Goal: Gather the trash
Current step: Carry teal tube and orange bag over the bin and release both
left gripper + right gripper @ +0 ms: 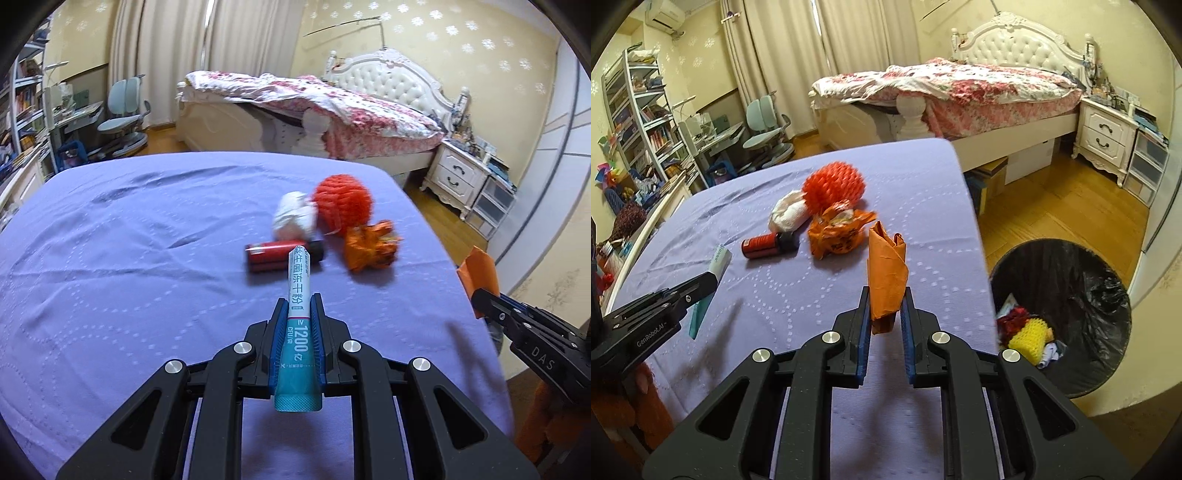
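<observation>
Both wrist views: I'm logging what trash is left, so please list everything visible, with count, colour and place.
sachet: 1, white and teal, clamped in the left gripper
folded paper: 1, orange, clamped in the right gripper
spiky ball: 1, red, far on the cloth
tissue wad: 1, white, beside the ball
crumpled wrapper: 1, orange, in front of the ball
small bottle: 1, red with black cap, lying on the cloth
table cloth: 1, lilac, under the trash
trash bin: 1, black liner, on the floor right of the table, holding trash
bed: 1, white, floral cover, background
left gripper: 1, black, jaws shut
right gripper: 1, black, jaws shut
</observation>
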